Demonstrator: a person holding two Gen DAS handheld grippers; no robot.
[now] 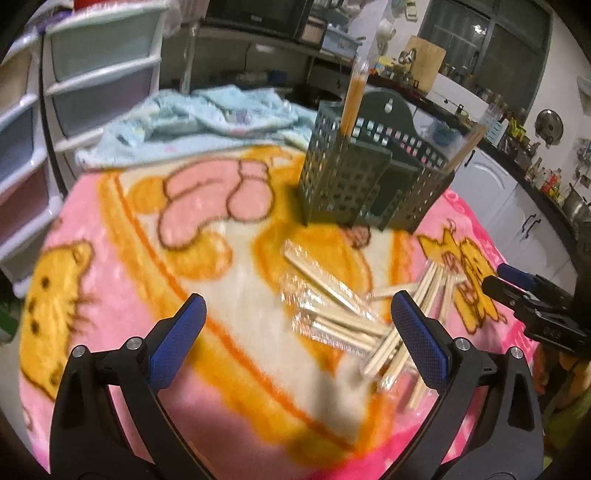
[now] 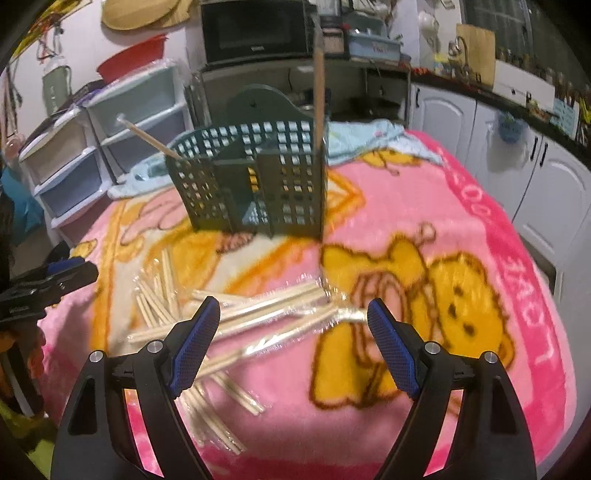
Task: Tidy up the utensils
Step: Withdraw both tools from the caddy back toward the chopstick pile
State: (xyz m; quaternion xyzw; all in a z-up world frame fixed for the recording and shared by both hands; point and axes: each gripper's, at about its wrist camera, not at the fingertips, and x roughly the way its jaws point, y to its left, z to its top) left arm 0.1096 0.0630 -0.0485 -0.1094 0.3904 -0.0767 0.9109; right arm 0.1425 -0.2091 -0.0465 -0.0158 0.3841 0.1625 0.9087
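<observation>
A dark green perforated utensil holder stands on a pink cartoon blanket. Two wrapped chopstick pairs stick out of it, one upright and one leaning over its rim. Several plastic-wrapped wooden chopsticks lie scattered on the blanket in front of it. My left gripper hovers open above the blanket, its right finger over the pile. My right gripper is open too, with wrapped chopsticks below and between its fingers, not gripped.
Plastic drawer units stand at the left. A light blue towel lies behind the holder. A microwave sits beyond on a shelf, and white cabinets run along the right.
</observation>
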